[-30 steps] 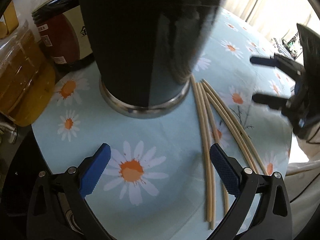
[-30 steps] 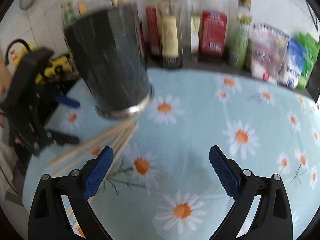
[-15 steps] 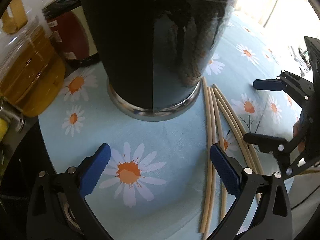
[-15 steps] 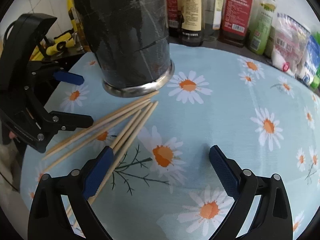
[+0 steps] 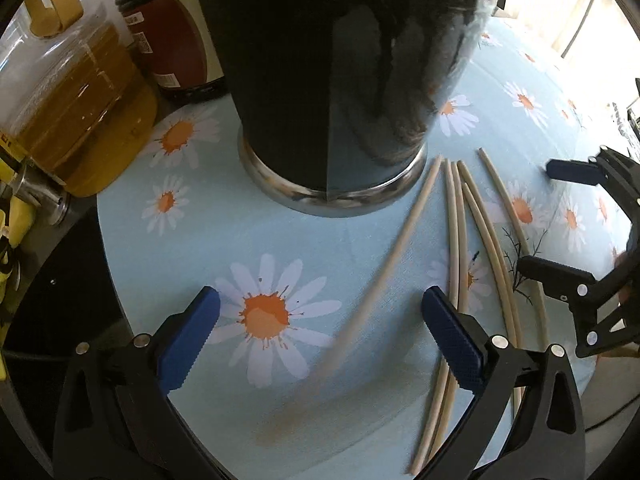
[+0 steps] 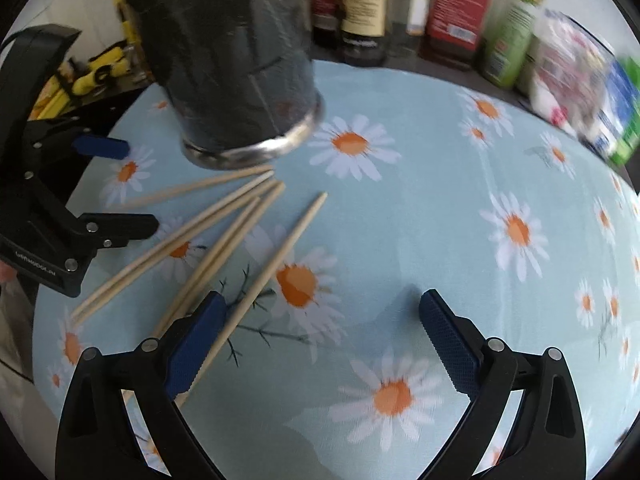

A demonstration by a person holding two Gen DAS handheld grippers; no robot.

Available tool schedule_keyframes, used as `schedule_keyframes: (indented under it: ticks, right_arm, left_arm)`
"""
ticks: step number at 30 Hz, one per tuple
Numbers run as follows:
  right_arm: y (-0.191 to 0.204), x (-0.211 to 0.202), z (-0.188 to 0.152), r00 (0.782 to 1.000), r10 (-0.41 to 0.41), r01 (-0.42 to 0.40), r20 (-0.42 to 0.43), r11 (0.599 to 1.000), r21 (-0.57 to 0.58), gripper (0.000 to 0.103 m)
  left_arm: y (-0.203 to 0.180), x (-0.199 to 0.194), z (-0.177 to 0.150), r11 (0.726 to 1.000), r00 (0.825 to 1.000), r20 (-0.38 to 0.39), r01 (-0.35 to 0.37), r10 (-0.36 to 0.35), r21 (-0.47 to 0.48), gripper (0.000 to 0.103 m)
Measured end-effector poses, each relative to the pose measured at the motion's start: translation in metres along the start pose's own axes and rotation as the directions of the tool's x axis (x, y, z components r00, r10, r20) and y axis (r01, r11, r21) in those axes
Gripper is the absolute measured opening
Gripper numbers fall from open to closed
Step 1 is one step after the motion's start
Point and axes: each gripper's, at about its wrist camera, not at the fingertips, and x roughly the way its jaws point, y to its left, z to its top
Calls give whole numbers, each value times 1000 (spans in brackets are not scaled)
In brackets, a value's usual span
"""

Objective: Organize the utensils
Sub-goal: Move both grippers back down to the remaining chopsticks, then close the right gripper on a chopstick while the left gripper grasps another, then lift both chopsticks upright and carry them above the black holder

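Several wooden chopsticks (image 5: 460, 216) lie loose on the daisy-print tablecloth (image 5: 280, 240), fanned out in front of a tall black utensil holder (image 5: 332, 80) with a steel base. One chopstick (image 5: 400, 240) lies apart, slanting between my left gripper's jaws, blurred at its near end. My left gripper (image 5: 320, 336) is open and empty, low over the cloth. My right gripper (image 6: 320, 336) is open and empty; a chopstick (image 6: 280, 256) runs past its left finger (image 6: 196, 344). The holder (image 6: 232, 60) stands behind the chopsticks in the right wrist view.
A big jug of yellow oil (image 5: 72, 92) and a dark jar (image 5: 172, 40) stand left of the holder. Sauce bottles (image 6: 400, 4) and packets (image 6: 576, 80) line the table's far edge. The table's rounded edge (image 5: 116, 280) lies near my left gripper.
Both grippers have come lower and closer to the chopsticks. The bundle has spread: one chopstick has swung away toward the left gripper's gap, another has rolled off to the right.
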Motion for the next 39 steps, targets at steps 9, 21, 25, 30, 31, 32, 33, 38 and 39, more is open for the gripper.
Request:
schedule_keyframes:
  ticks: [9, 21, 25, 30, 31, 32, 33, 38, 39]
  right_arm:
    - [1, -14, -22, 998, -55, 52, 18, 993, 108, 69]
    - [-25, -28, -29, 999, -44, 37, 28, 974, 226, 5]
    - [-46, -32, -36, 998, 55, -65, 43, 960, 272, 5]
    - [-68, -35, -33, 993, 110, -117, 41, 959, 258, 5]
    - [-73, -38, -29, 990, 134, -143, 52, 957, 253, 5]
    - [-77, -40, -24, 986, 154, -166, 66, 956, 243, 5]
    - [-79, -43, -19, 982, 171, -185, 83, 956, 228, 5]
    - [-77, -59, 8, 965, 220, -240, 146, 960, 142, 5]
    - [-77, -61, 12, 962, 226, -246, 155, 961, 128, 5]
  left_arm:
    - [-1, 1, 4, 998, 1000, 5, 22, -22, 65, 91]
    - [12, -12, 14, 995, 995, -49, 90, -92, -41, 14]
    - [0, -17, 4, 999, 999, -43, 31, -32, -26, 12]
    - [-9, -30, -26, 989, 996, -51, 67, -74, -134, 6]
    - [-8, -33, -33, 985, 995, -43, 77, -85, -155, 6]
    - [-3, -37, -39, 975, 995, -31, 90, -98, -202, 5]
    - [0, -38, -41, 967, 994, -20, 96, -103, -236, 5]
    - [10, -63, -74, 916, 995, 49, 98, -86, -388, 5]
    - [10, -68, -78, 906, 995, 62, 97, -78, -412, 5]
